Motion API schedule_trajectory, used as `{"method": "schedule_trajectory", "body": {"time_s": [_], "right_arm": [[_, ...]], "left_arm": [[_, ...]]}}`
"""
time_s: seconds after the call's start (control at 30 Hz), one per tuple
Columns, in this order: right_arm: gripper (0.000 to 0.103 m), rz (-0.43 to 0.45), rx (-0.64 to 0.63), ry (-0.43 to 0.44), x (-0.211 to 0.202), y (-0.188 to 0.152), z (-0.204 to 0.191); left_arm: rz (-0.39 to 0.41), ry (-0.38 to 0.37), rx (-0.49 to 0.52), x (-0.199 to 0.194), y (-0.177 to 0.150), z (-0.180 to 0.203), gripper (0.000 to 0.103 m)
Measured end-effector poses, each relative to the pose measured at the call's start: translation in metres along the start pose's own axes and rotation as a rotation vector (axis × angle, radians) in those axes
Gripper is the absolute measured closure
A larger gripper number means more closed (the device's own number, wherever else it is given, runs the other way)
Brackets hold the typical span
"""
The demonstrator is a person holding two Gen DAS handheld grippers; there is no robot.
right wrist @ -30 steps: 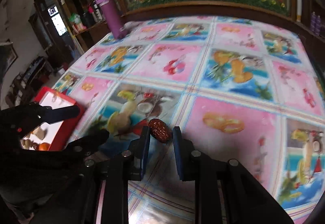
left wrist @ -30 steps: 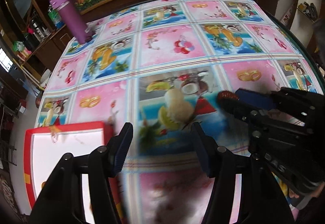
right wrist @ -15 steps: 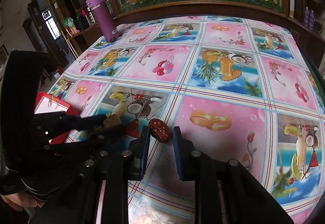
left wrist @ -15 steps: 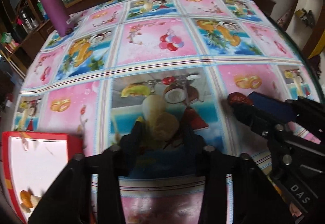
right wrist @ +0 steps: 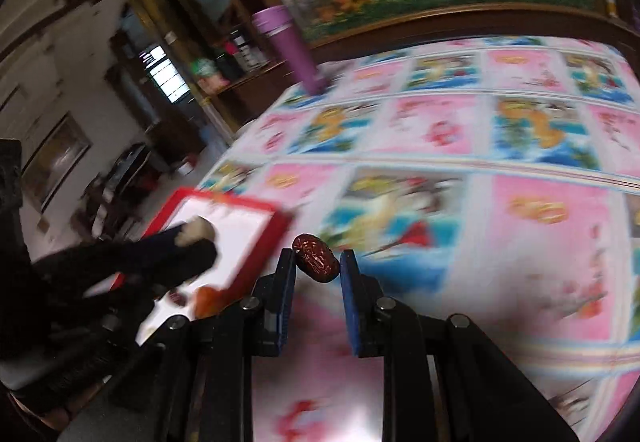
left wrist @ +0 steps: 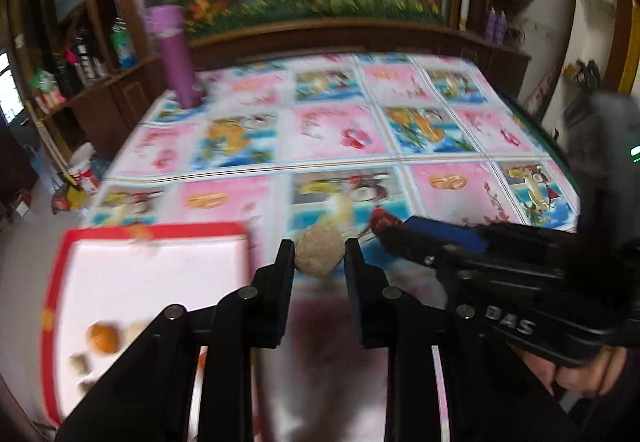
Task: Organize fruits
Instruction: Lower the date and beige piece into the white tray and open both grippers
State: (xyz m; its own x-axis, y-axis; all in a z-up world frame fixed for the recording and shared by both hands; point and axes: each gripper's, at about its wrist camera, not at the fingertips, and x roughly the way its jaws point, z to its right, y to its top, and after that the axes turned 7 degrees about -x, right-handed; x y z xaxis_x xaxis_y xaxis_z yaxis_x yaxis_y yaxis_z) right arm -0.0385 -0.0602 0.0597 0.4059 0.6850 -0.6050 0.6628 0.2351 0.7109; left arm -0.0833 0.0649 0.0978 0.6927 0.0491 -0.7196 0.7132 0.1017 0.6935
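Red-rimmed tray (left wrist: 152, 230) already holds several fruits, and beside it we carry two more: left gripper (left wrist: 319, 257) pinching a tan ball (left wrist: 319, 256), right gripper (right wrist: 317, 258) clamping a date (right wrist: 316, 258).

A table (left wrist: 460, 121) with a fruit-print cloth carries a red-rimmed tray (left wrist: 68, 242) at its near left edge (small fruits inside) and a purple bottle (left wrist: 176, 57) far left.

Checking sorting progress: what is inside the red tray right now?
The tray holds an orange fruit and a few small brownish pieces near its front corner. The left gripper covers part of the front, and blur hides detail.
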Motion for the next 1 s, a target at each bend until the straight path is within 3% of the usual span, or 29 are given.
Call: {"method": "schedule_trajectory", "body": {"time_s": [0.17,0.4,0.73,1.0], "right_arm": [[0.082,-0.06,-0.076,0.117,0.029,-0.003,-0.07],[0.082,-0.149,-0.193,0.146,0.071,-0.017,-0.14],[0.082,-0.256,-0.218,0.073,0.099,-0.033,-0.156],[0.082,-0.271,-0.236,0.033,0.105,-0.032,-0.157]], "left_arm": [[-0.007,0.08,-0.107,-0.042,-0.039,-0.076,0.076],[-0.083,0.158,-0.213,-0.053,-0.093,-0.146,0.076],[-0.135,0.104,-0.229,-0.038,-0.114,-0.158,0.076],[-0.185,0.083,-0.265,-0.021,-0.116,-0.166,0.076]]}}
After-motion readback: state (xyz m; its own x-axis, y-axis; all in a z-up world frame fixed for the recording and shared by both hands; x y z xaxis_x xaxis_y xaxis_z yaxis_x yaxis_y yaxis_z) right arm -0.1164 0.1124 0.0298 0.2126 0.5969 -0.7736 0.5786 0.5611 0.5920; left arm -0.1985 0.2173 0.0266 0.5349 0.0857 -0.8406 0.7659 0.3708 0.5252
